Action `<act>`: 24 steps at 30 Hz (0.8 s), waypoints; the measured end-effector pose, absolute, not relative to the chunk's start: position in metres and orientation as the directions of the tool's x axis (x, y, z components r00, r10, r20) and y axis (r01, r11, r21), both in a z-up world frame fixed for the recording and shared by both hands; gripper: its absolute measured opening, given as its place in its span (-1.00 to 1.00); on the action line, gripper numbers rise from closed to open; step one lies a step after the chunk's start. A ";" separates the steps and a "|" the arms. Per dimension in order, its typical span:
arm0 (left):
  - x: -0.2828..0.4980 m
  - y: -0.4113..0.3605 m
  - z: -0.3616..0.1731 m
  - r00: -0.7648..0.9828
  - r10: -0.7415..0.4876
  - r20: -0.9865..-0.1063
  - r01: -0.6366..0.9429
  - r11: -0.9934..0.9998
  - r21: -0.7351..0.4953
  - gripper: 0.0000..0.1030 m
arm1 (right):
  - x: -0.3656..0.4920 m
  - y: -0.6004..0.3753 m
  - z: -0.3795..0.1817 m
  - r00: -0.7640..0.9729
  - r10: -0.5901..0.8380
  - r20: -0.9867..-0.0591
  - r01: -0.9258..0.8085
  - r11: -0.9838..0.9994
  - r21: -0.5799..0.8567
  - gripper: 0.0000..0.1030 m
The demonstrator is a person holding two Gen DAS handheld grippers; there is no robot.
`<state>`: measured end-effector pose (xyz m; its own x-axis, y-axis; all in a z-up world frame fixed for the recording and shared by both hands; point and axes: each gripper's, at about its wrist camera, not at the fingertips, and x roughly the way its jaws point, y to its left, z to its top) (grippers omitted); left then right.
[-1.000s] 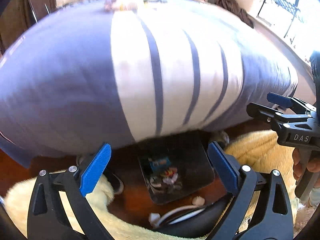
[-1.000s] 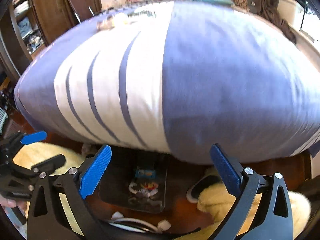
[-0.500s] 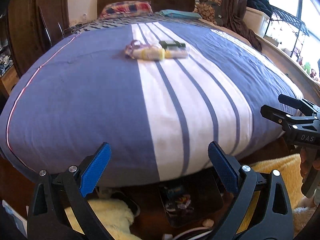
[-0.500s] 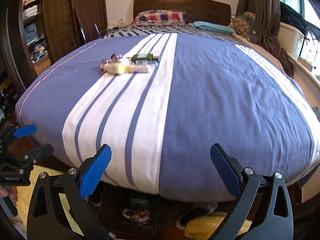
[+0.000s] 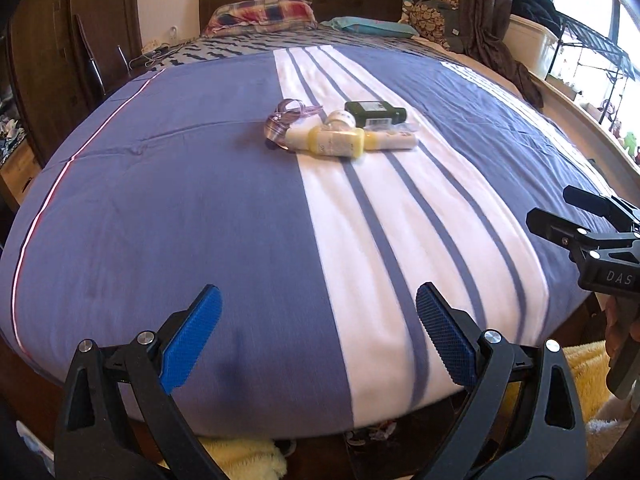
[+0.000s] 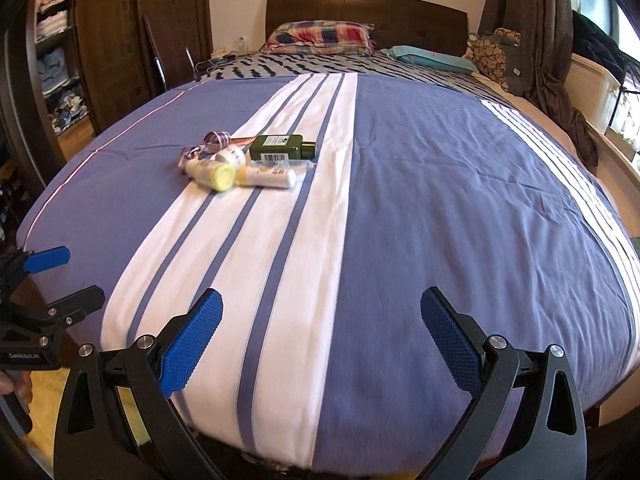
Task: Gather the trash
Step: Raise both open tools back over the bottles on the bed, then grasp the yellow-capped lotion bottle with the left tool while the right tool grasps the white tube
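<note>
Both grippers held over the foot of the bed (image 5: 160, 208), fingers spread wide and empty

Left gripper (image 5: 318, 336): blue pads (image 5: 190, 336) far apart, nothing between them, hovering above the near edge of the blue-and-white striped cover. Right gripper (image 6: 320, 340): likewise gaping wide, pads (image 6: 450, 344) clear of the fabric, gripping nothing

Trash bunched in one small cluster well ahead of both sets of fingers, on the white striped band near the middle of the mattress:
- dark green bottle (image 6: 282, 148) lying on its side at the far end of the pile, barcode label facing up
- yellow bottle (image 5: 336, 142) lying on its side nearest the fingers, touching the others
- pale tube (image 6: 268, 178) lying just beside the yellow bottle, on its right in both views
- small white jar (image 5: 340, 118) tucked between the green bottle and the yellow one
- curled ribbon (image 5: 286, 114), pinkish and striped, at the left of the heap, partly on the blue cloth

In the left wrist view, cluster slightly to the right of centre and far beyond the fingertips; in the right wrist view, off to the left of the gap, equally far. No contact anywhere

At the head of the bed, plaid pillow (image 6: 320, 36) against the dark headboard. Yellow fluffy rug (image 5: 240, 456) on the floor below the near edge
</note>
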<state>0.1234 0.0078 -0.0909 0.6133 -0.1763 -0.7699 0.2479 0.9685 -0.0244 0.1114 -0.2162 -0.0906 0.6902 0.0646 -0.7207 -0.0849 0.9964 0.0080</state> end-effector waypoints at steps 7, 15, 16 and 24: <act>0.165 0.014 -0.103 0.583 -0.148 -0.799 0.236 0.972 -0.008 0.80 | 0.168 -0.206 -0.104 0.652 0.122 -0.748 -0.091 0.992 0.082 0.93; 0.199 0.022 -0.111 0.562 -0.135 -0.816 0.243 0.970 0.006 0.80 | 0.227 -0.175 -0.123 0.600 0.148 -0.786 -0.101 0.989 0.109 0.60; 0.203 0.022 -0.111 0.561 -0.137 -0.816 0.245 0.970 0.005 0.80 | 0.231 -0.172 -0.125 0.595 0.141 -0.791 -0.095 0.990 0.105 0.60; 0.223 0.026 -0.117 0.547 -0.159 -0.822 0.263 0.965 -0.012 0.80 | 0.262 -0.154 -0.133 0.587 0.095 -0.804 -0.045 0.995 0.084 0.61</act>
<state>0.2231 0.0257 -0.1173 0.5468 -0.1591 -0.8220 0.2628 0.9648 -0.0119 0.2624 -0.1538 -0.1333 0.5870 0.0947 -0.8041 -0.0450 0.9954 0.0844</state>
